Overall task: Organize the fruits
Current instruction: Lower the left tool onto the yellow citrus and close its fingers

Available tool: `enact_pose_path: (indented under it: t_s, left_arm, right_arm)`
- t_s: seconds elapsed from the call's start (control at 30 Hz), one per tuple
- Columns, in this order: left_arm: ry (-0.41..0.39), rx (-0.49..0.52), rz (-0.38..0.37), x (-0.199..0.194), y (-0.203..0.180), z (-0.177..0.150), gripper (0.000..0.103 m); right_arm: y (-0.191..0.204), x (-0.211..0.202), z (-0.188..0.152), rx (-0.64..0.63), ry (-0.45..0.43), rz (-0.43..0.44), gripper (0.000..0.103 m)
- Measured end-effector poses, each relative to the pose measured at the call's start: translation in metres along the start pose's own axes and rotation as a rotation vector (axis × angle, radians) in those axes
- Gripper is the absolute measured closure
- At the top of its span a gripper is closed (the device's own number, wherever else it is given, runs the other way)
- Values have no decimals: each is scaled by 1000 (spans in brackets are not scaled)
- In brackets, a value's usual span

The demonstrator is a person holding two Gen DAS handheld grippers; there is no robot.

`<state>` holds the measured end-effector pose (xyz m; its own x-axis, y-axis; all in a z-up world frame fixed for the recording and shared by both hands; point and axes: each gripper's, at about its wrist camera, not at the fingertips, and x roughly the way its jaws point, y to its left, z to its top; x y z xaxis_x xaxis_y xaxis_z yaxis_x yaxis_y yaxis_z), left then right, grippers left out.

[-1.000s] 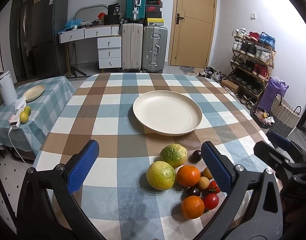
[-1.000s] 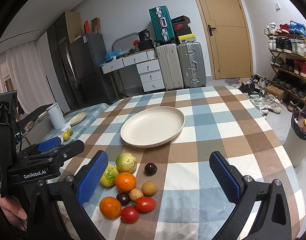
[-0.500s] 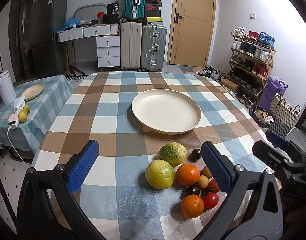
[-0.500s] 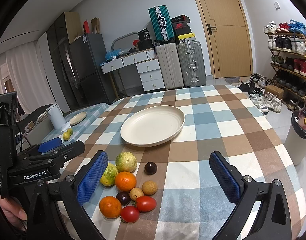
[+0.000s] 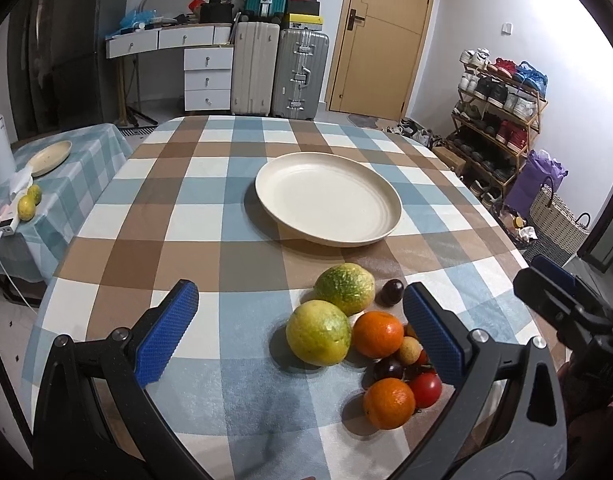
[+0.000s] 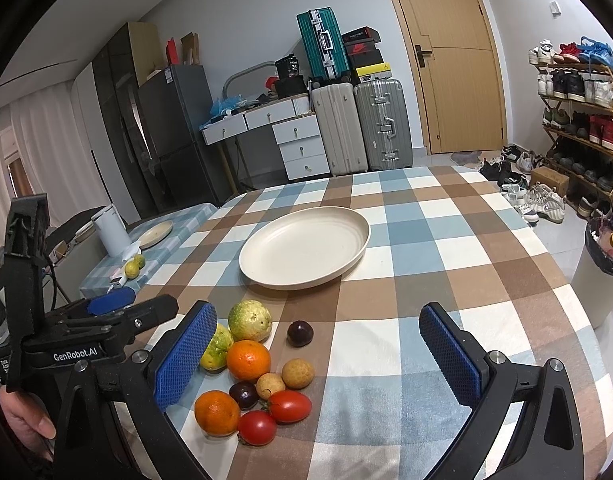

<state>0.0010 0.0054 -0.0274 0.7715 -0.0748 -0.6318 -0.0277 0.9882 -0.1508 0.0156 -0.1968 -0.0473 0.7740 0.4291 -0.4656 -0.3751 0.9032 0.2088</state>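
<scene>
Between the wide-spread, empty jaws of the left gripper (image 5: 300, 322) lie a yellow-green citrus (image 5: 318, 333), a second green citrus (image 5: 345, 289) beyond it, and an orange (image 5: 377, 334) touching the first. Against its right jaw cluster a second orange (image 5: 389, 403), a red tomato (image 5: 425, 390) and a dark plum (image 5: 388, 369); a second plum (image 5: 392, 292) lies apart beyond. Jaws of the right gripper (image 6: 318, 354) also stand wide and empty, with the fruit cluster near the left jaw. Ahead of both, well apart from the fruit, a cream plate (image 5: 328, 199) sits empty on the checked desk (image 5: 154, 240). Outside the left jaw stands a side table (image 5: 78, 152).
</scene>
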Motion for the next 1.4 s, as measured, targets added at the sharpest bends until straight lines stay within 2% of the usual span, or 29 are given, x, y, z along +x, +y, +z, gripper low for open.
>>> enact_pose_path:
  t_s: [0.17, 0.53, 0.73, 0.83, 1.07, 1.23, 1.3, 1.4]
  left_arm:
    - [60, -27, -67, 19, 9, -6, 1]
    - [176, -106, -152, 57, 28, -13, 5]
    - [222, -135, -213, 73, 34, -17, 14]
    - [236, -133, -242, 78, 32, -18, 22]
    - [249, -132, -283, 84, 31, -19, 40]
    - [249, -167, -299, 85, 37, -20, 46]
    - [256, -193, -335, 87, 41, -21, 54]
    - [252, -184, -341, 86, 39, -21, 56]
  right_arm:
    - [-1, 6, -6, 14, 15, 2, 0]
    - [-11, 24, -6, 38, 58, 4, 0]
    - [-13, 33, -7, 31, 76, 17, 0]
    - [-13, 37, -6, 28, 83, 16, 0]
    - [-15, 44, -6, 30, 98, 14, 0]
    - [-14, 46, -5, 27, 104, 15, 0]
    - [-14, 46, -5, 32, 106, 20, 0]
    - [-14, 47, -4, 31, 107, 19, 0]
